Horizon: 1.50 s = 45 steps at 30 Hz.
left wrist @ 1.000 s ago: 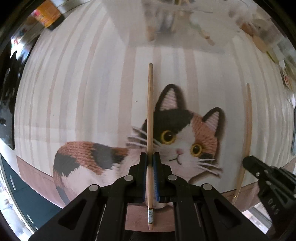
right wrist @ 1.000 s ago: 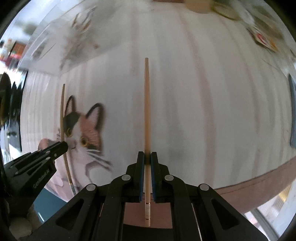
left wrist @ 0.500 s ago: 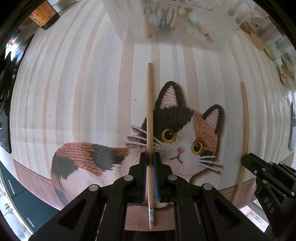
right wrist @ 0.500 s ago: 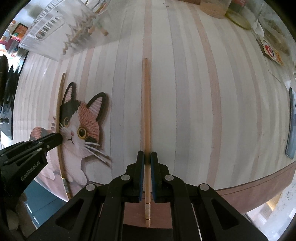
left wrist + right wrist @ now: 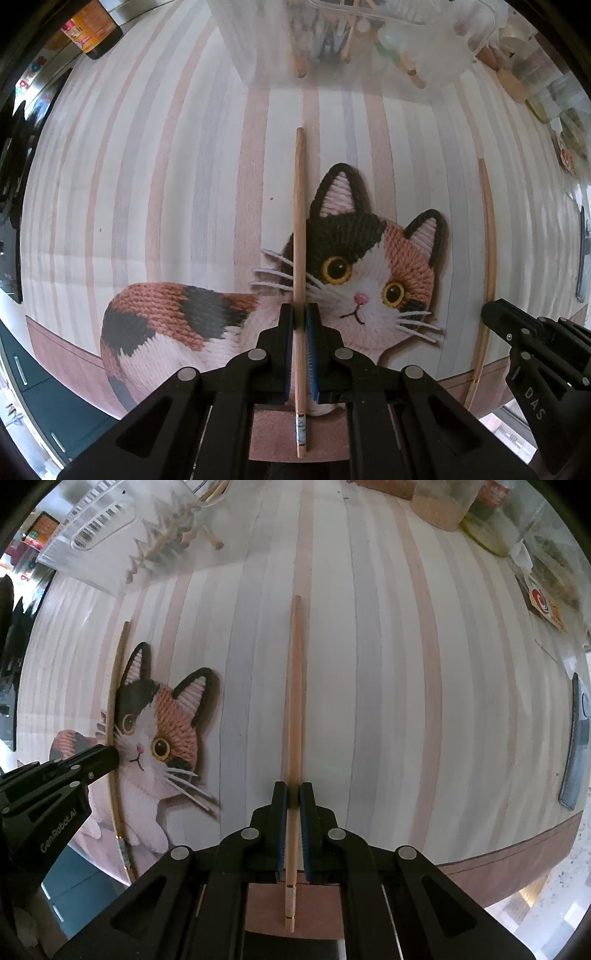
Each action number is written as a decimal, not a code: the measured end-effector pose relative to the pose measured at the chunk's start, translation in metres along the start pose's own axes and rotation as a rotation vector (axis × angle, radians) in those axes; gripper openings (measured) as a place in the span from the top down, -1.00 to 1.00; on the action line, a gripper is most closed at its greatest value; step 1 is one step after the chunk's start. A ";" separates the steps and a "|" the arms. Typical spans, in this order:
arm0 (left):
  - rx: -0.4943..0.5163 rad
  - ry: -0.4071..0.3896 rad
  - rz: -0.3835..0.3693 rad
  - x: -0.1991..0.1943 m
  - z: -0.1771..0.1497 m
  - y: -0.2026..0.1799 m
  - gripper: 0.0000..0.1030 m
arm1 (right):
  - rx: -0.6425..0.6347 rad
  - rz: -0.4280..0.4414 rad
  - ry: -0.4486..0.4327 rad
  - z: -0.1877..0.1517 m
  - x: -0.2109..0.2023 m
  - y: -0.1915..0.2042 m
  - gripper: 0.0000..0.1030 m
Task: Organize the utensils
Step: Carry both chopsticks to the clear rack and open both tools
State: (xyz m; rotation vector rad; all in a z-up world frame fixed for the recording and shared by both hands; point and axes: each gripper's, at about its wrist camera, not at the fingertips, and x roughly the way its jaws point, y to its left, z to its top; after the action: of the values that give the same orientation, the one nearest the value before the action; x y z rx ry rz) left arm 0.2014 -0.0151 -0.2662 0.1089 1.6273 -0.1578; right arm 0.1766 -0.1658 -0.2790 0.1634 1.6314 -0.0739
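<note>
My left gripper [image 5: 300,317] is shut on a wooden chopstick [image 5: 299,206] that runs straight ahead between its pads, above a cat picture [image 5: 369,266] on the striped tablecloth. In the right wrist view my right gripper [image 5: 293,795] is shut on a second wooden chopstick [image 5: 294,701] the same way. Each gripper shows in the other's view: the right gripper [image 5: 517,332] with its chopstick [image 5: 488,240] at the right, the left gripper [image 5: 77,766] with its chopstick [image 5: 117,679] at the left. A clear plastic utensil container [image 5: 332,70] stands ahead, holding several wooden-handled utensils.
A dark bottle [image 5: 92,33] stands at the far left. Jars and packets [image 5: 443,509] crowd the far right of the table, and a dark flat device [image 5: 576,738] lies near the right edge. The table's front edge [image 5: 517,853] curves close below the grippers.
Both views have shifted towards the clear container, which now shows larger and sharper at the top. Both chopsticks stay clamped as before.
</note>
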 end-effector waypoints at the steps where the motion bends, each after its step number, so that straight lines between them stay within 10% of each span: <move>1: -0.002 0.000 0.001 -0.001 -0.001 0.001 0.92 | 0.002 -0.001 -0.003 -0.001 0.000 0.001 0.87; 30: -0.144 -0.289 0.079 -0.134 -0.008 0.094 0.92 | 0.017 0.050 -0.187 -0.005 -0.085 0.013 0.87; 45: -0.079 -0.449 -0.153 -0.239 0.074 0.058 0.92 | -0.003 0.167 -0.400 0.056 -0.192 0.035 0.87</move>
State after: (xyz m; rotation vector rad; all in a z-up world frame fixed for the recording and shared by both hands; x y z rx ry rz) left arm 0.2992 0.0361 -0.0344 -0.1070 1.1909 -0.2182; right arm 0.2485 -0.1515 -0.0896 0.2643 1.2144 0.0231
